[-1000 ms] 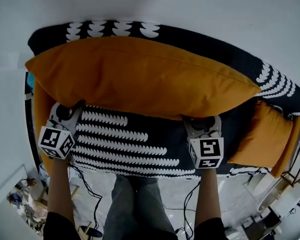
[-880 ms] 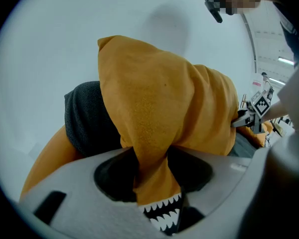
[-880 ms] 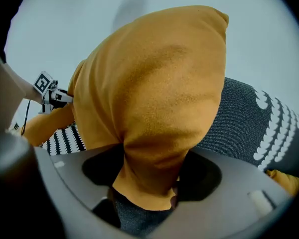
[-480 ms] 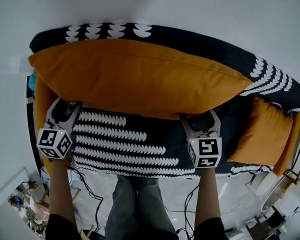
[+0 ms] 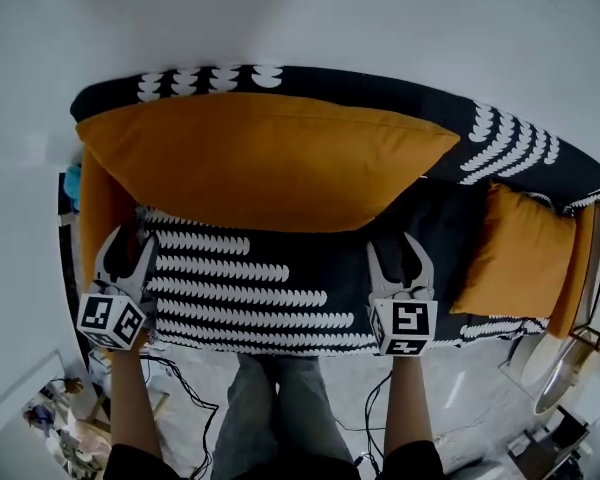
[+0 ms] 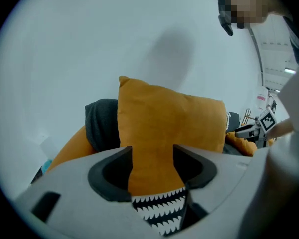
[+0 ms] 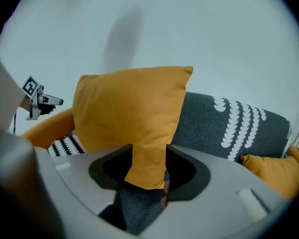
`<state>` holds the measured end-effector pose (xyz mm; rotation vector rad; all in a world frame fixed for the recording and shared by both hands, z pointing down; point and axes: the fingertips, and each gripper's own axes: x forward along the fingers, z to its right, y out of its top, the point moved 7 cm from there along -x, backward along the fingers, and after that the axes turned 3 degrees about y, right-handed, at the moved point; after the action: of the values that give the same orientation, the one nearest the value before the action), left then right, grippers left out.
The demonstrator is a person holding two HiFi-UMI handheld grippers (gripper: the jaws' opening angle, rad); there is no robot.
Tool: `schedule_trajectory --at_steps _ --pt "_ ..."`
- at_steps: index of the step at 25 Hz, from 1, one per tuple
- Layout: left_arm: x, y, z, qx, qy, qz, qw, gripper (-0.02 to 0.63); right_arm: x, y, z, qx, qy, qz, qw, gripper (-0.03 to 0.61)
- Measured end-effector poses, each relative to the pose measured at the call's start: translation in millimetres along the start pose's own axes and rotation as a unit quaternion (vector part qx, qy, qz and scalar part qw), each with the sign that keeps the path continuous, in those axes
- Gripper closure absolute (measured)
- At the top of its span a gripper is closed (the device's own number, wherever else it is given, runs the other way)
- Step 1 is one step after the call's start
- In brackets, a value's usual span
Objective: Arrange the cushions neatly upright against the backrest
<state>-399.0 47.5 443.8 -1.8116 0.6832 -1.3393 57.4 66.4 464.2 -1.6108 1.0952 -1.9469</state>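
A large orange cushion (image 5: 270,163) leans against the dark backrest (image 5: 500,133) of a sofa whose seat (image 5: 240,288) has white scallop rows. My left gripper (image 5: 128,246) hovers over the seat's left front, a little short of the cushion's lower edge. Its jaws are closing with nothing between them. My right gripper (image 5: 397,253) hangs over the dark seat, also clear of the cushion, jaws closing on nothing. In the left gripper view the cushion (image 6: 164,123) stands upright beyond the jaws. The right gripper view shows its lower corner (image 7: 129,113) ahead of the jaws.
A smaller orange cushion (image 5: 525,253) lies at the sofa's right end. Another orange cushion (image 5: 98,208) sits at the left end, close to my left gripper. Cables and clutter (image 5: 60,428) cover the floor in front. A metal frame (image 5: 590,298) stands at the right. A white wall rises behind.
Both grippers were at the large cushion's lower edge; they have let go and drawn back toward me. The cushion now rests further back against the backrest.
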Motion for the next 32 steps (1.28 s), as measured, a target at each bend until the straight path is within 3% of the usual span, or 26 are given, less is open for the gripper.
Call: schedule_trajectory --at_steps 6,13,17,22,32 --pt "-30.8 25.0 36.9 0.041 -0.040 0.026 0.9980 0.418 -46.0 21.7 -19.6 0.009 -0.026 0.045 0.999 0.451" --pt "-75.5 74.1 63.7 0.102 -0.092 0.057 0.9889 0.502 -106.1 53.5 -58.0 0.037 -0.056 0.082 0.994 0.566" --pt "-103.8 101.5 66.7 0.136 -0.114 0.069 0.9817 0.561 -139.3 76.2 -90.1 0.048 -0.052 0.106 0.992 0.571" --pt "-141.4 122.1 74.7 0.138 -0.142 0.081 0.9768 0.614 -181.0 94.5 -116.0 0.067 -0.071 0.119 0.988 0.571" --pt "-202.8 168.6 103.8 0.156 -0.201 0.119 0.9596 0.614 -269.9 133.9 -152.7 0.078 -0.111 0.165 0.977 0.571"
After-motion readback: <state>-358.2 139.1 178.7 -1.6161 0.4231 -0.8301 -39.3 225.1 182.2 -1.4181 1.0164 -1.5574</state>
